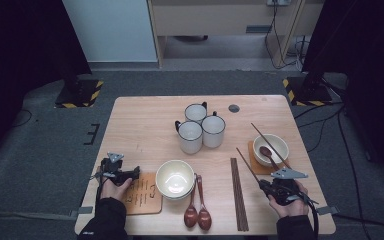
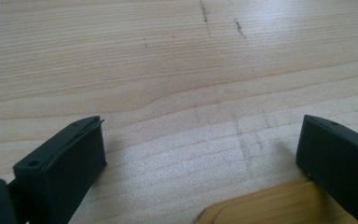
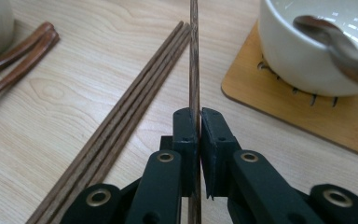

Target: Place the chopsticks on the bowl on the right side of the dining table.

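- Right gripper [image 3: 196, 116]: jaws pressed together on one dark wooden chopstick [image 3: 194, 56], pinched near its end; in the high view the stick slants up and left from the gripper [image 1: 269, 187], above the table [image 1: 145, 125].
- Left gripper [image 2: 200, 154]: jaws spread wide, nothing between them, resting low at the table's near left edge, one jaw just over a wooden coaster [image 2: 270, 205].
- Loose chopsticks [image 1: 238, 192]: bundle lying flat, left of the right gripper.
- White bowl [image 1: 270, 149]: on a second wooden coaster [image 1: 254, 161], holding a brown spoon [image 1: 268, 153] and one more chopstick [image 1: 263, 135].
- Centre: empty bowl [image 1: 175, 178], two spoons [image 1: 198, 212] beside it, three mugs [image 1: 200, 127] behind.
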Tool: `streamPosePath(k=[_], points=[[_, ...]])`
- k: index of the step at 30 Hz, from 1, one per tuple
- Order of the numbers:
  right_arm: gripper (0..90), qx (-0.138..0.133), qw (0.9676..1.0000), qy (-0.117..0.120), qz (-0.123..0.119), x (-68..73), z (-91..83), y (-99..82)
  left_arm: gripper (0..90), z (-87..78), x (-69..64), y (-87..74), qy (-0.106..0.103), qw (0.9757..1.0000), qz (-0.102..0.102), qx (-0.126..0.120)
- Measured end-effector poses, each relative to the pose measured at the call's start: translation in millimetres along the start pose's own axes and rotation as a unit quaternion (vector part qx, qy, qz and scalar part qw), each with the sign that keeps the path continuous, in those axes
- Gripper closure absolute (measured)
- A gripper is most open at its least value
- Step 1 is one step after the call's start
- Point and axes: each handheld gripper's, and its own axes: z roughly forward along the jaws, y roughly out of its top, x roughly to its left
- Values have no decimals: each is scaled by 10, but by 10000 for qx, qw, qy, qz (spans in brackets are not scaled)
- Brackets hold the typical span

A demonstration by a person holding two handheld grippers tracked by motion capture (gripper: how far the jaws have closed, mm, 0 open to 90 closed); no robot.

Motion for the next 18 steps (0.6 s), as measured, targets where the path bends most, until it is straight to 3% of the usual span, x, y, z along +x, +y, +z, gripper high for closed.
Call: streamPosePath(k=[18], points=[[851,-372,9992,119,-22,19,-194,185,0,0,0,0,0,10000,1,1]])
